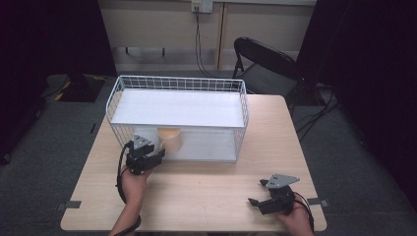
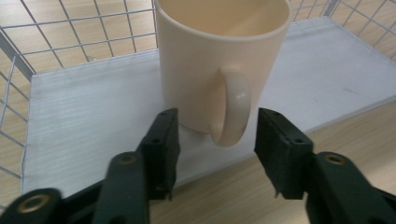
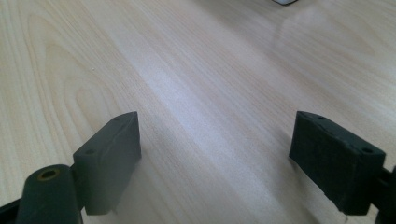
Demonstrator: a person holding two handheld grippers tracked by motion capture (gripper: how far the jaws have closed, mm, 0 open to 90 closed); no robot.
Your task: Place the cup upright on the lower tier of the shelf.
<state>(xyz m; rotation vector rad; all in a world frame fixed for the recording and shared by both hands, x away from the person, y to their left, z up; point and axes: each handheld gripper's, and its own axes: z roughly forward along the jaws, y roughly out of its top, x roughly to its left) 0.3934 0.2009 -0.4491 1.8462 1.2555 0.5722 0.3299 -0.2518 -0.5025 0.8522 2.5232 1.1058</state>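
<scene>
**Cream mug on the rack's lower shelf, both grippers apart**

The left gripper [image 1: 148, 153] sits at the open front of the white wire-mesh rack [image 1: 177, 83], at its left end. Its two black jaws stand partly open on either side of the handle of the cream ceramic mug [image 2: 219, 70], and their pads are not pressing on it. The mug stands upright on the rack's white lower shelf [image 2: 88, 121], near the shelf's front edge, with its handle facing the gripper. The light wooden table [image 1: 206, 182] carries the rack. Well to the right of the rack's front, near the table's near edge, the right gripper [image 1: 258, 194] hovers with its jaws wide apart, nothing between them, above bare wood.
</scene>
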